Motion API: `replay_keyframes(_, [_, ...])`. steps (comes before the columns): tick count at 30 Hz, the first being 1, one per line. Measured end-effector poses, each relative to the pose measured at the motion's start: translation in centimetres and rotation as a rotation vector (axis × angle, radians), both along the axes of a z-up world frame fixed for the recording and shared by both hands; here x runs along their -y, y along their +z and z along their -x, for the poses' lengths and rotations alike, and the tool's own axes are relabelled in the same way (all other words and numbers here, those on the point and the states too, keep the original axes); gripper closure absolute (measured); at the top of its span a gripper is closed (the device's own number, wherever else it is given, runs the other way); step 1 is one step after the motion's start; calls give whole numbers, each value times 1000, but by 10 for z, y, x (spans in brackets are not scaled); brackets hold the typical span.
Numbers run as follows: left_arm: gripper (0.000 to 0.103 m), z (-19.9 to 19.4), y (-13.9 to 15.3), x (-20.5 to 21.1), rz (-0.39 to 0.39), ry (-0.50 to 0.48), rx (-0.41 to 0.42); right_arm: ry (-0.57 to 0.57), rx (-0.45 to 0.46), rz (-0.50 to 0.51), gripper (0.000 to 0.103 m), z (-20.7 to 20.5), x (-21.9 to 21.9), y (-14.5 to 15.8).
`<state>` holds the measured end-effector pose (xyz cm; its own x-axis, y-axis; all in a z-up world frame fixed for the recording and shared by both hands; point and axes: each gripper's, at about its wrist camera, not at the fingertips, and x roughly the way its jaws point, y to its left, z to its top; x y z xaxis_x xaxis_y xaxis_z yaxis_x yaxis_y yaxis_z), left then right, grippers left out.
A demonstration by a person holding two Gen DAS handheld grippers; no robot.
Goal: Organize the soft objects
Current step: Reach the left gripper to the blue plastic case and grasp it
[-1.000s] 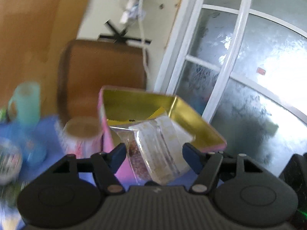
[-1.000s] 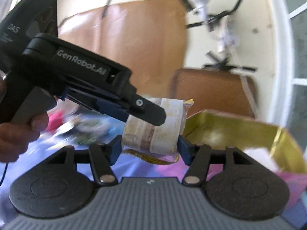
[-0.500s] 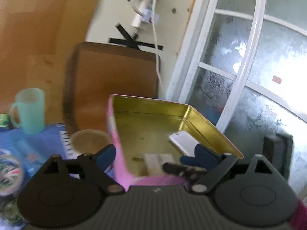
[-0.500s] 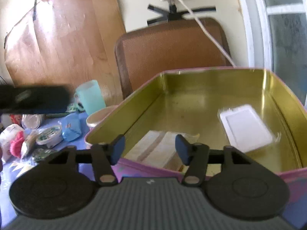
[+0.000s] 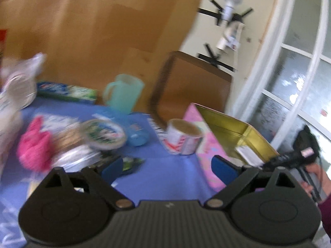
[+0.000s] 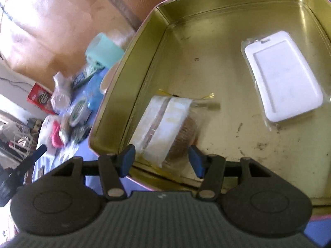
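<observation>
A pink tin with a gold inside point(image 6: 223, 47) stands on the blue cloth; it also shows in the left wrist view point(image 5: 209, 144). Inside it lie a clear packet with white and brown contents point(image 6: 165, 128) and a white flat packet point(image 6: 281, 78). My right gripper point(image 6: 161, 159) is open just above the tin's near wall, its fingers on either side of the clear packet's near end, not squeezing it. My left gripper point(image 5: 165, 168) is open and empty over the blue cloth point(image 5: 169, 177), left of the tin. A pink fluffy thing point(image 5: 33, 144) lies at the left.
On the cloth stand a teal mug point(image 5: 124, 93), a roll of tape point(image 5: 184, 136), a round lidded tub point(image 5: 103, 132), a blue lid point(image 5: 137, 136), a green box point(image 5: 68, 91) and plastic bags point(image 5: 18, 86). A brown chair back point(image 5: 192, 86) stands behind. A window is at the right.
My right gripper has let the clear packet go into the tin and tilted down over it. My left gripper has swung left, away from the tin, toward the cluttered cloth.
</observation>
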<state>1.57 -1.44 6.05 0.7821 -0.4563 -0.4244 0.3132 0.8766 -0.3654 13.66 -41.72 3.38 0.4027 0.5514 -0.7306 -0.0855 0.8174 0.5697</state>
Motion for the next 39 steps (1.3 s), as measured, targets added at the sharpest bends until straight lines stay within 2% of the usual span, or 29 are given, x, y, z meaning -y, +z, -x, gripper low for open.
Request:
replay_keyframes(2, [7, 4, -6, -19, 14, 39, -15, 15, 8, 5, 44, 15, -9, 1])
replay_keyframes(4, [7, 7, -13, -35, 14, 77, -27, 0, 74, 76, 47, 29, -19, 10])
replay_keyframes(6, [7, 10, -21, -51, -2, 123, -38, -105, 255, 220, 47, 46, -30, 34])
replay_keyframes(7, [7, 11, -25, -57, -9, 143, -42, -115, 345, 245, 47, 55, -38, 47])
replay_keyframes(9, [7, 11, -31, -68, -23, 170, -42, -60, 474, 201, 47, 68, -62, 72])
replay_keyframes(11, [7, 11, -38, -75, -48, 198, -37, 38, 536, 177, 47, 73, -102, 85])
replay_keyframes(15, [8, 8, -53, -84, -60, 219, -28, 170, 536, 184, 49, 55, -176, 77])
replay_keyframes(18, [7, 10, -51, -90, -15, 214, 3, 141, 550, 234, 48, 19, -222, 64])
replay_keyframes(22, [7, 16, -51, -92, 8, 216, 33, 163, 485, 331, 48, -45, -261, 47])
replay_keyframes(25, [7, 18, -50, -92, 16, 205, 52, 190, 387, 384, 48, -86, -268, 28])
replay_keyframes(27, [7, 19, -50, -92, 25, 196, 63, 184, 344, 436, 43, -98, -267, 15])
replay_keyframes(32, [4, 20, -50, -96, 61, 181, 75, 236, 336, 494, 41, -98, -275, 13])
replay_keyframes(36, [4, 19, -50, -97, 75, 187, 67, 274, 376, 550, 37, -96, -278, 7])
replay_keyframes(39, [3, 19, -50, -97, 73, 195, 70, 303, 401, 628, 43, -101, -291, -2])
